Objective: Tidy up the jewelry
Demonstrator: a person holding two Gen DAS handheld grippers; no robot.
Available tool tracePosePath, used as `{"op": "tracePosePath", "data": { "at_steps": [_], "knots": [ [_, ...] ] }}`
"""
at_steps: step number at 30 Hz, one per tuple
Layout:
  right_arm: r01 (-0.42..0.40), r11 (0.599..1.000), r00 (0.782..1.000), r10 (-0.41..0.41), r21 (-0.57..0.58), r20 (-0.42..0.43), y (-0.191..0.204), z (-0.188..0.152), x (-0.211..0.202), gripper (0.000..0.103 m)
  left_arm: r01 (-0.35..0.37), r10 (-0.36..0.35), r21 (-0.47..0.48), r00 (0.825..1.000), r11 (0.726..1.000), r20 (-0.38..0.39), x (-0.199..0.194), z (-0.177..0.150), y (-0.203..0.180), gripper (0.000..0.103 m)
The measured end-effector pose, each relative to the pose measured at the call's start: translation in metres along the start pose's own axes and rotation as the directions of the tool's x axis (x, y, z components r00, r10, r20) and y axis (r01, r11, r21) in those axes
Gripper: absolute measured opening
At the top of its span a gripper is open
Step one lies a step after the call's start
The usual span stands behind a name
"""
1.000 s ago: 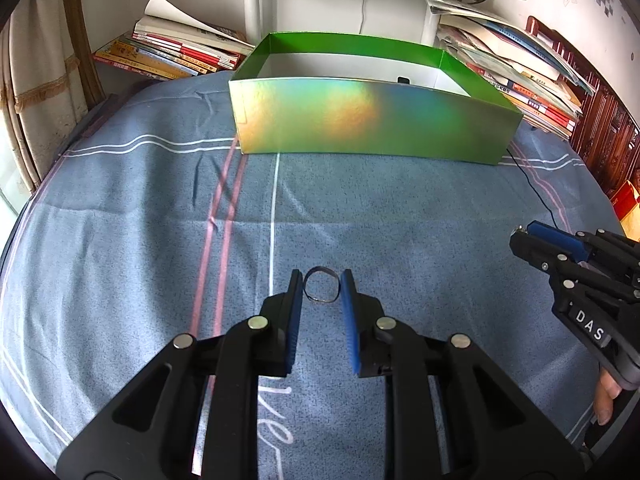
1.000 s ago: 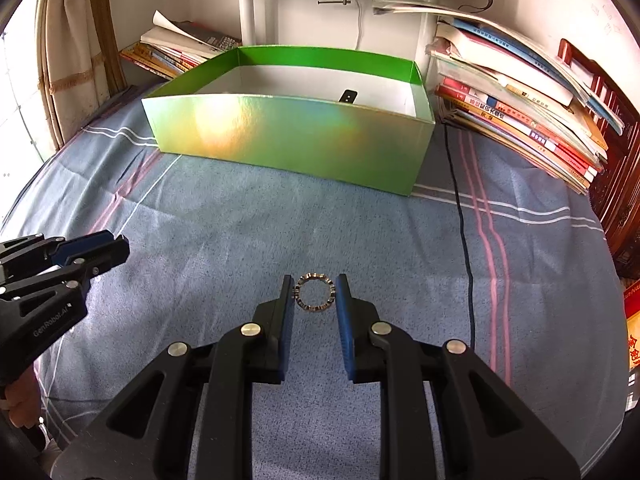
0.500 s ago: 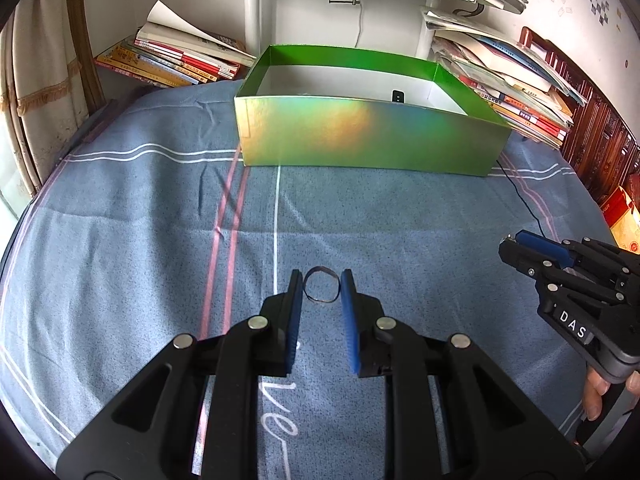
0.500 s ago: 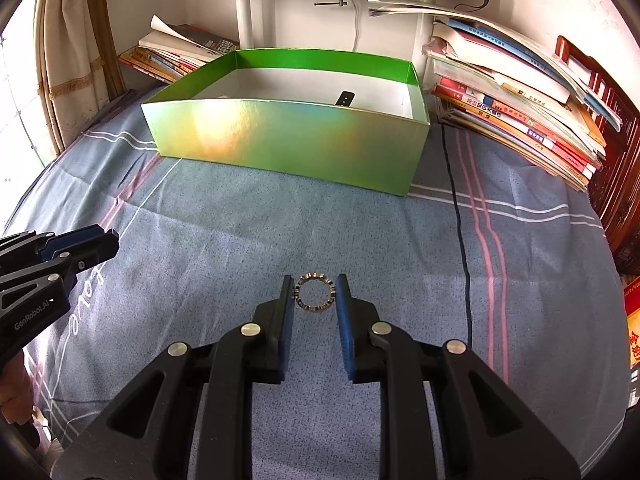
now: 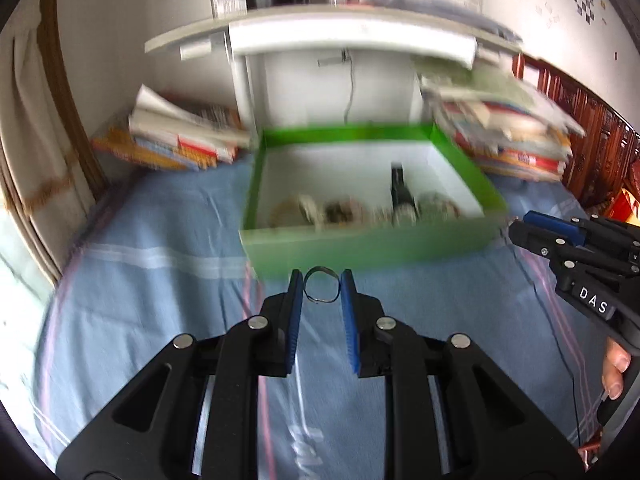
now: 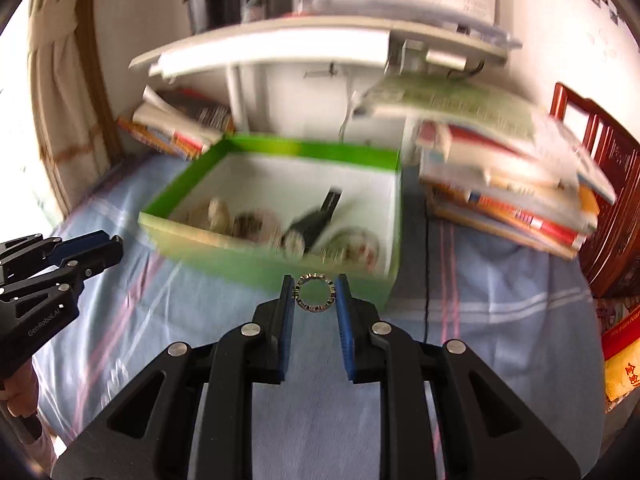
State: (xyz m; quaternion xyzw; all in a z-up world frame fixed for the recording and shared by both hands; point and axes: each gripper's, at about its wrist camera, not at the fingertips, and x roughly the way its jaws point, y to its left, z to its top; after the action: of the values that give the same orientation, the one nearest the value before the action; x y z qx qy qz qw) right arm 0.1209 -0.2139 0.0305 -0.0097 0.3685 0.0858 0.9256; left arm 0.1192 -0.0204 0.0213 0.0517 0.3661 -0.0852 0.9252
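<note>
Before green box near wall: both claws gripping rings, clear of rim.

Both fisheye views were bright with daylight from the left. Motion blur smeared the green box and book stacks; edges curved strongly, corners vignetted black.

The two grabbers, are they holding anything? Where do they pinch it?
Yes. The left gripper pinches a thin plain ring by its outer edge, side to side. The right gripper pinches a studded ring the same way.
</note>
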Motion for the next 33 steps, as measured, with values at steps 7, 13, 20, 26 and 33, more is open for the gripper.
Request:
{"op": "tracePosePath", "data": {
  "at_steps": [7, 13, 20, 26, 33],
  "knots": [
    [0.016, 0.995, 1.000, -0.014, 0.095, -0.018, -0.010, 0.042, 0.061, 0.021, -0.013, 0.013, 0.000, 1.000, 1.000, 0.012, 0.053, 0.078, 0.003, 0.020],
    [0.071, 0.996, 0.996, -0.067, 0.061, -0.067, -0.004, 0.025, 0.110, 0.024, -0.009, 0.009, -0.004, 0.999, 1.000, -0.045, 0.104, 0.077, -0.002, 0.020],
    [0.052, 0.994, 0.999, -0.051, 0.097, -0.015, -0.010, 0.018, 0.083, 0.057, -0.024, 0.024, 0.009, 1.000, 1.000, -0.007, 0.098, 0.070, -0.005, 0.048],
    [0.048, 0.995, 0.996, -0.054, 0.092, 0.066, -0.002, 0.004, 0.026, 0.085, -0.008, 0.007, 0.021, 0.999, 1.000, 0.050, 0.055, 0.050, -0.009, 0.066],
    [0.156, 0.987, 0.963, -0.162, 0.044, 0.214, 0.021, -0.014, -0.026, 0.100, -0.034, 0.027, 0.027, 0.976, 0.999, 0.218, -0.002, 0.024, -0.019, 0.087]
  ]
}}
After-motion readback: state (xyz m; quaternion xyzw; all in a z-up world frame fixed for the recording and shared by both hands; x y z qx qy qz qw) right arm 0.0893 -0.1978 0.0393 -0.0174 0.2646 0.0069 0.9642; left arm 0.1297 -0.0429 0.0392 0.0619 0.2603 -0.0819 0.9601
